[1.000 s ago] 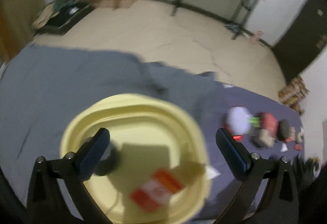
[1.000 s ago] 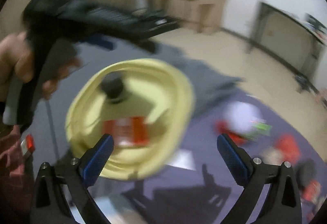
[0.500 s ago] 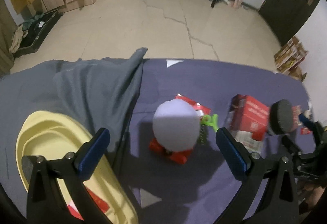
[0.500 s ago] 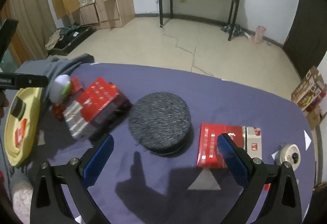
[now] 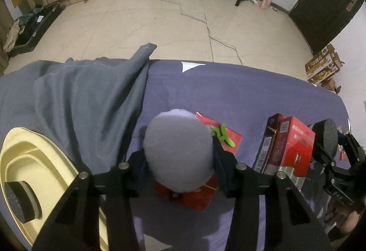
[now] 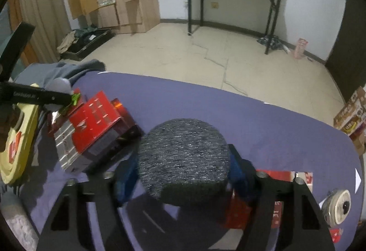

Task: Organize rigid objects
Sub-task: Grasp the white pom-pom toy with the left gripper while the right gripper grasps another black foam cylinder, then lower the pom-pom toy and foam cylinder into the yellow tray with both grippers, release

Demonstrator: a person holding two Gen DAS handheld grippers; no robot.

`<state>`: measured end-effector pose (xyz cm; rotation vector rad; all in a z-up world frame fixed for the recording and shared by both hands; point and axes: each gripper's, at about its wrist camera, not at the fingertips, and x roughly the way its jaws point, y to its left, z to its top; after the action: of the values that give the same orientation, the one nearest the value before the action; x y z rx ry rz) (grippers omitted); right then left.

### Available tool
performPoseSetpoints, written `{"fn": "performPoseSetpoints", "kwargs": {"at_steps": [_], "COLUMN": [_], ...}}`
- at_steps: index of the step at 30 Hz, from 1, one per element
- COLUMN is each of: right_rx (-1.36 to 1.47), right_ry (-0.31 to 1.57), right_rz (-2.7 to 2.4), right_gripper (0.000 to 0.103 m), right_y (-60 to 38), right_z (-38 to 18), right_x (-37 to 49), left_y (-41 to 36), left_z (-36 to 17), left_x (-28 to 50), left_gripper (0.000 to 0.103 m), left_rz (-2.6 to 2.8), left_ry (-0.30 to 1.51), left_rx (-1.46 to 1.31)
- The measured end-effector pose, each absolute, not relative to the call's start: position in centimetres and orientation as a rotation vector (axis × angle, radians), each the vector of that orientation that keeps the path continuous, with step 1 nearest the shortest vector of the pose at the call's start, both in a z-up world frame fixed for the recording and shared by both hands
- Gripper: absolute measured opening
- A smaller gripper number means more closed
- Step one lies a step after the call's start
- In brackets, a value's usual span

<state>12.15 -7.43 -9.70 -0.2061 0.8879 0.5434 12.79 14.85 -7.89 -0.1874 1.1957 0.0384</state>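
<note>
My left gripper [image 5: 178, 159] is shut on a pale lilac round puck [image 5: 178, 150], just above a flat red packet [image 5: 194, 196] with a green clip [image 5: 223, 136]. My right gripper [image 6: 183, 171] is shut on a dark grey round puck [image 6: 183, 159]; it also shows in the left wrist view [image 5: 326, 138]. A red box [image 6: 96, 127] lies left of it, also in the left wrist view [image 5: 290, 148]. The yellow tray [image 5: 34, 171] at the left holds a small dark puck [image 5: 20, 203] and a red card [image 6: 14, 145].
A purple cloth [image 5: 228, 95] covers the table, with a grey cloth [image 5: 80, 95] bunched over its left part. A flat red packet [image 6: 276, 205] and a tape roll [image 6: 338, 205] lie at the right. The table's far edge drops to a tiled floor.
Both grippers swung from the yellow tray to the table's right part. The left closed on the lilac puck and the right closed on the dark grey puck.
</note>
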Motion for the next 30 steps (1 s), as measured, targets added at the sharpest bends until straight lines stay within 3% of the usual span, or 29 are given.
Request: {"fn": "performPoseSetpoints", "kwargs": {"at_steps": [10,18,23,30], "right_rx": [-0.120,-0.175,-0.265,-0.414], "right_ry": [0.810,0.742,0.763,0.820], "right_rz": [0.557,0.728,0.898,1.013], "right_gripper": [0.068,0.068,0.068,0.068], "right_y": [-10.7,-4.2,4.6,14.8], "right_z": [-6.3,-1.2,-1.1,-5.3], "right_x": [9.3,4.3,0.3,-2.7], "left_y": [17.1,27.4,33.1,35.0], "left_z": [-2.0,2.7,0.8,-5.7], "left_x": [7.8,-2.7,-9.2,-11.5], "left_gripper": [0.048,0.048,0.048,0.048], "left_rz": [-0.017,0.115,0.212,0.179], "left_ry": [1.118,1.054,1.090,1.171], "left_rx": [-0.251,-0.360,-0.386,-0.462]}}
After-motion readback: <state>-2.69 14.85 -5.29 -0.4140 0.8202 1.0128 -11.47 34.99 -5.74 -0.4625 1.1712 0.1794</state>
